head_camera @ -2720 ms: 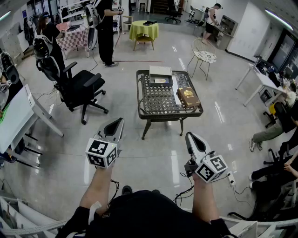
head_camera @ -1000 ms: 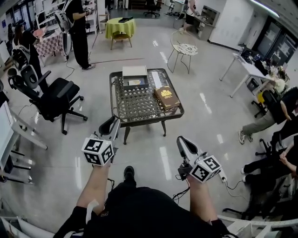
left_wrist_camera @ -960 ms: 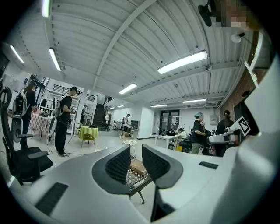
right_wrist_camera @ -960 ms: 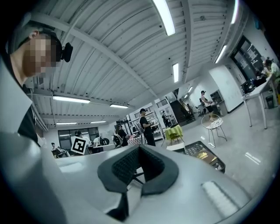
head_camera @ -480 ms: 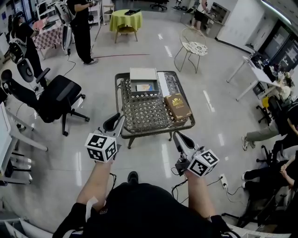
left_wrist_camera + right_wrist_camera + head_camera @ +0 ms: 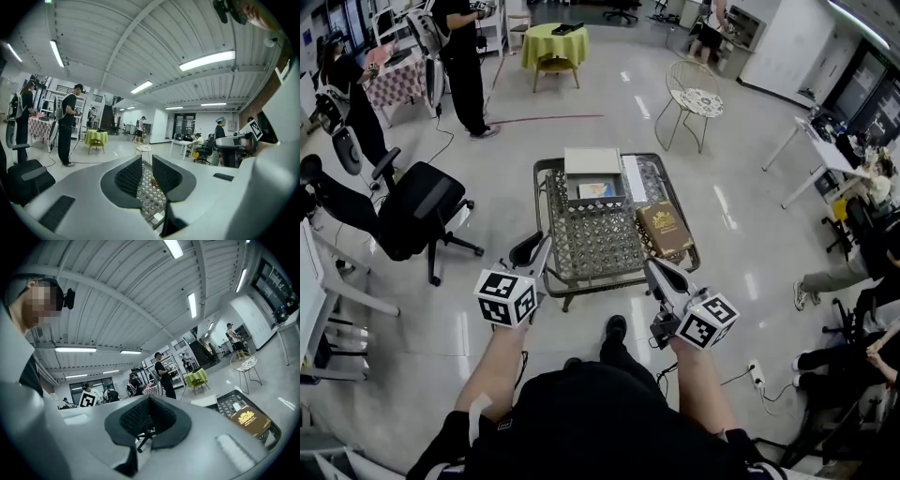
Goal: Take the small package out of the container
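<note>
Small package (image 6: 596, 190) lying inside the open grey box (image 6: 592, 160) at upper centre of the head view, far end of the wire-mesh table (image 6: 602, 246), left tongs (image 6: 540, 249) slightly spread, nothing between, right tongs (image 6: 651, 269) pressed together, empty, both short of the table's near edge

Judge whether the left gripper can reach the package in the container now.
Probably not yet: the left gripper is at the table's near edge, the container at the far end; nothing stands between.

A person is holding the left gripper (image 6: 535, 249) and right gripper (image 6: 655, 271) before a metal table (image 6: 598, 246) carrying an open container (image 6: 596, 191) and a brown book (image 6: 664, 229).
</note>
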Motion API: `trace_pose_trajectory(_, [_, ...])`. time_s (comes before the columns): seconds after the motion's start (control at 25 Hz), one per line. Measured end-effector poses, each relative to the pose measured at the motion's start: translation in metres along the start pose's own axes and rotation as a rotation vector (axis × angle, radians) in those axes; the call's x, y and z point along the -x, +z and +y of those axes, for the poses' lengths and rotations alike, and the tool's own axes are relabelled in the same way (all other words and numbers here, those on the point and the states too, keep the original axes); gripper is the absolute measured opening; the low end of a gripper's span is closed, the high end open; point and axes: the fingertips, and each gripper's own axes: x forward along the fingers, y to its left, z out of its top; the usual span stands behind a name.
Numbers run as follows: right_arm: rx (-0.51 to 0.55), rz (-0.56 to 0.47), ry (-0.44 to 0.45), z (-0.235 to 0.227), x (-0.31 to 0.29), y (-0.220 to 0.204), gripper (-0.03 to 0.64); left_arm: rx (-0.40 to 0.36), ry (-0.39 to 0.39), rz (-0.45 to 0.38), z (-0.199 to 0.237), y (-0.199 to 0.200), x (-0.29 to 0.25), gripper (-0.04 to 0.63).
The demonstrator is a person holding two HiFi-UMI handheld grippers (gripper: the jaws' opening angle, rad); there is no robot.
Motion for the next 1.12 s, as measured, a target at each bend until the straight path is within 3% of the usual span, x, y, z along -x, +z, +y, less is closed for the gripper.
trace_pose_trajectory(0.28, [-0.063, -0.002, 0.052, -0.071, -0.046, 0.008, 0.011, -0.013, 0.034, 0.055, 0.014, -0.001, -0.067, 0.069])
trace_pose_trajectory(0.68, [-0.121, 0.093, 0.135, -0.207, -0.131, 0.036, 0.011, 0.003, 0.126, 0.134, 0.043, 0.013, -0.201, 0.069])
trace_pose_trajectory(1.12, [-0.167, 0.215, 0.215, -0.275, -0.167, 0.031, 0.011, 0.075, 0.225, 0.223, 0.063, -0.015, -0.270, 0.069])
